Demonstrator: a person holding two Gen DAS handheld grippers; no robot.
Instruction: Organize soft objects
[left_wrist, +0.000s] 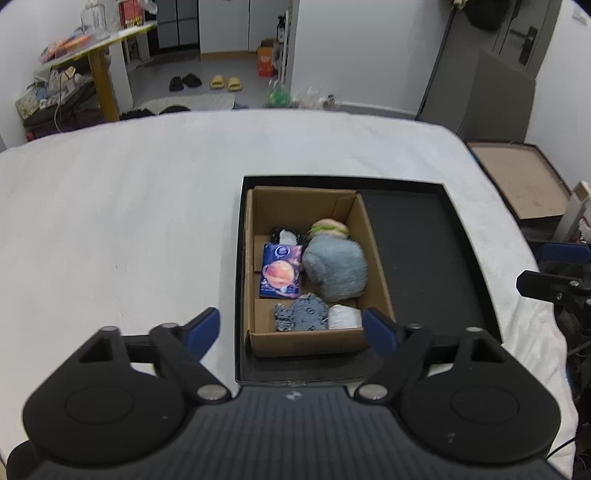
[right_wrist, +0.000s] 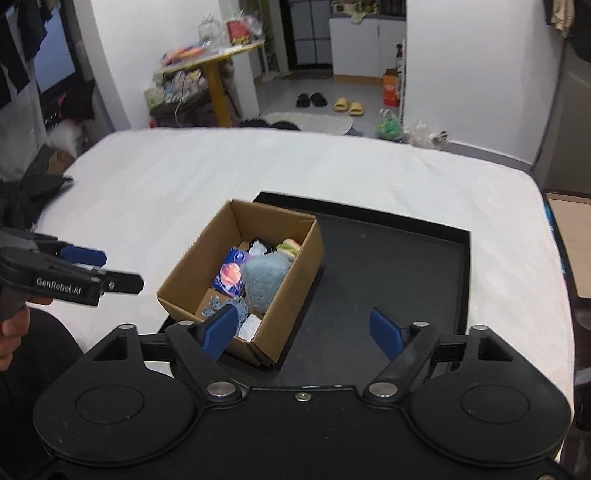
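Observation:
A cardboard box (left_wrist: 306, 341) stands in the left part of a black tray (left_wrist: 406, 236) on the white bed. Inside lie a fluffy grey-blue plush (left_wrist: 334, 271), a burger toy (left_wrist: 328, 228), a blue tissue pack with a planet print (left_wrist: 280, 271), a blue-grey knitted cloth (left_wrist: 301, 317) and a white roll (left_wrist: 344, 317). My left gripper (left_wrist: 291, 328) hangs open above the box's near edge, holding nothing. My right gripper (right_wrist: 304, 326) is open and empty too, over the tray (right_wrist: 388, 266) beside the box (right_wrist: 192, 269). The right wrist view shows the left gripper (right_wrist: 110, 267) left of the box.
The white sheet (left_wrist: 129, 221) stretches wide to the left and behind the tray. Dark clothing (right_wrist: 29, 195) lies on the bed's left corner. A brown board (left_wrist: 524, 177) lies beyond the bed's right edge. A yellow table (right_wrist: 214, 55) and slippers (right_wrist: 349, 107) are beyond the bed.

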